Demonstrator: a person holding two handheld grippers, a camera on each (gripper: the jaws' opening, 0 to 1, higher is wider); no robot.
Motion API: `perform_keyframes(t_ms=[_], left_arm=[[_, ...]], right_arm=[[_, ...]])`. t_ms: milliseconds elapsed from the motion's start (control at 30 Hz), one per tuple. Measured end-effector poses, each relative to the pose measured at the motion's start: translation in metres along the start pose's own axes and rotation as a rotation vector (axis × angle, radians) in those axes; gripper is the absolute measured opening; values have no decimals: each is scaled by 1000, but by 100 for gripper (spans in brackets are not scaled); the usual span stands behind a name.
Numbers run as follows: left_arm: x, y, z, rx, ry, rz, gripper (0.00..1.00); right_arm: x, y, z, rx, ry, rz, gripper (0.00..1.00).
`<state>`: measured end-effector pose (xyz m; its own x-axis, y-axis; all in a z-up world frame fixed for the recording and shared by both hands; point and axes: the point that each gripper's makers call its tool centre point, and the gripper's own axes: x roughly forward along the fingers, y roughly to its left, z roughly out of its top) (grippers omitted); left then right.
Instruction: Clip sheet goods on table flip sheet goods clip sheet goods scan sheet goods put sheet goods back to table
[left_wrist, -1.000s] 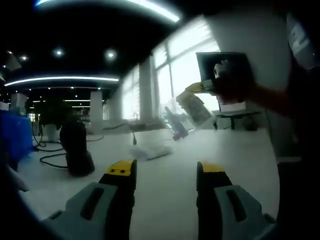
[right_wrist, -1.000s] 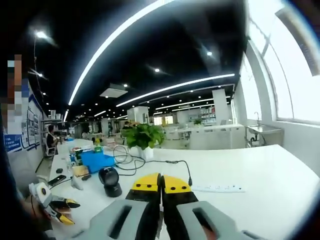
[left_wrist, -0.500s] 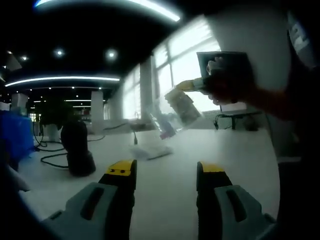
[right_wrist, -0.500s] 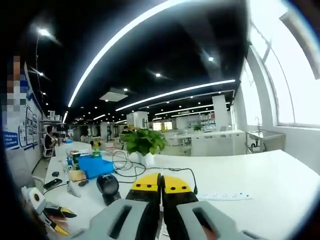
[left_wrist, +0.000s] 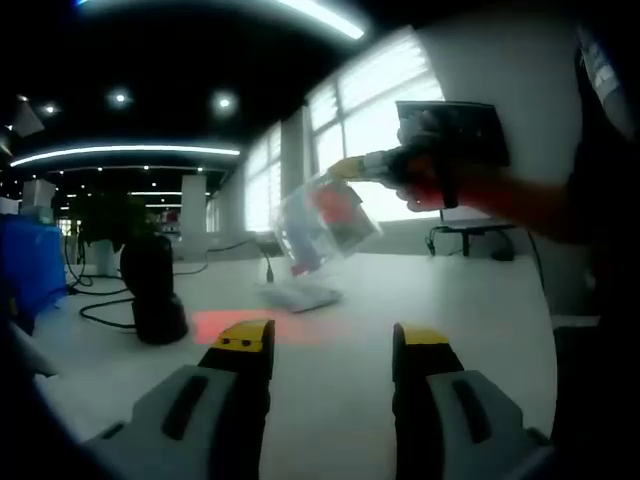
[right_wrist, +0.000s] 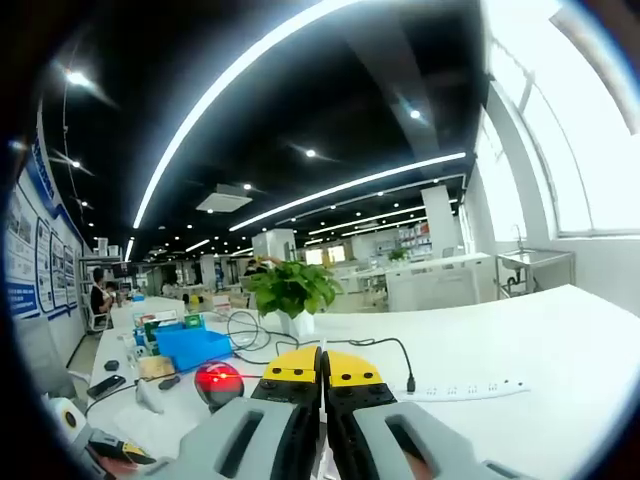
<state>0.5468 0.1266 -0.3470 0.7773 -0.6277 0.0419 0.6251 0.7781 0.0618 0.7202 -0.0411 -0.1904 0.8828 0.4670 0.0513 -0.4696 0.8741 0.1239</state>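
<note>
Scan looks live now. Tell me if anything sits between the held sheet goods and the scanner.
Nothing visible does. In the left gripper view the right tongs hold the clear sheet goods in the air, with bare table between them and the black scanner. A white power strip lies lower, behind.

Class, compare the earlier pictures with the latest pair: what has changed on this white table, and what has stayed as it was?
The right gripper has carried the clear sheet goods leftward in the left gripper view, toward the black scanner. The scanner now glows red, with red light on the table. The right gripper stays shut on the sheet; the left gripper stays open and empty.
</note>
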Motion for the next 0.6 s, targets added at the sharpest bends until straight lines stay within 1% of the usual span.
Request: perform_keyframes(t_ms=[133,300,400,467,600], left_arm=[[-1,1,0,2,1,5,40],[-1,2,1,2,-4,12,40],[-1,2,1,3,-6,11,40],[-1,2,1,2,-6,9,40],[-2,4,2,-9,-7,12,40]], right_arm=[[7,0,0,-15,-12,-13,0],[11,3,-2,24,-35,-14,0],[16,7,-5,26,-42,-11,0],[18,5,-4,30,-45,-9,0],[21,10,-4,42,-60,-9,0]])
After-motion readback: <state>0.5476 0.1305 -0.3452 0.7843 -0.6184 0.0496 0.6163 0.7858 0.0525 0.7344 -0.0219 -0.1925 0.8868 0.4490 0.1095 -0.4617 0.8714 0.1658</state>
